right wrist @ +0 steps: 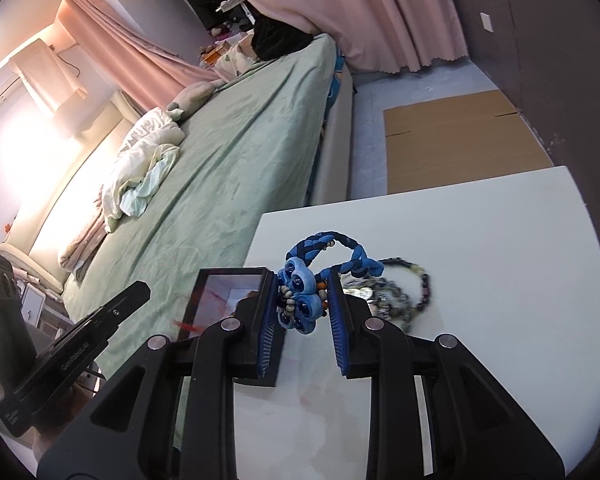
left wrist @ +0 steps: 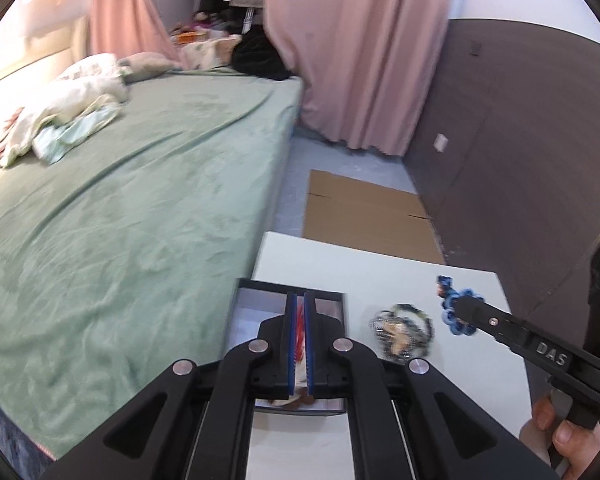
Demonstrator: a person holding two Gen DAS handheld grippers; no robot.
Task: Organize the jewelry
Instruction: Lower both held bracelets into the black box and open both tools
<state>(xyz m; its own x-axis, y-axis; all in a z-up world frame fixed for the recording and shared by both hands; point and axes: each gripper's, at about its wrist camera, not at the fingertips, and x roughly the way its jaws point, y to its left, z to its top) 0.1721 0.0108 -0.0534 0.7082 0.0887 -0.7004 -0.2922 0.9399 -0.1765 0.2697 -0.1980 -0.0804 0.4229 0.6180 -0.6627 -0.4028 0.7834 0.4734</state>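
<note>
While we scan from the left edge, we note a bed with a green blanket [left wrist: 140, 208] and crumpled pale bedding [left wrist: 64, 116] near its head; pink curtains [left wrist: 356, 52] hang behind it.

Next to the bed stands a white table [right wrist: 480, 248]. On its left part sits a black-rimmed jewelry box [left wrist: 244, 320] with a pale lining. We see the left gripper [left wrist: 300, 344] above this box, its blue pads nearly together and pinching a thin red-and-white item [left wrist: 300, 336]; blur keeps us from identifying that piece further. In the right wrist view the same gripper shows from the side, with small print on its body too soft to read with confidence.

Further right, a pile of dark beaded necklaces [left wrist: 402, 334] lies on the bare tabletop, just beside the box and apart from both claws.

Further right again, the right gripper [right wrist: 306, 306] is clamped on a blue braided fabric necklace [right wrist: 300, 296] with rolled rosettes and small beads; its braid loops up beyond the fingertips. From the left wrist camera this necklace hangs at the claw tip over the table, and the gripper body reads "DAS". A hand [left wrist: 568, 436] grips its handle at the lower right.

On the floor past the table lies flat cardboard [left wrist: 364, 212], against a dark wall panel [left wrist: 520, 140].
</note>
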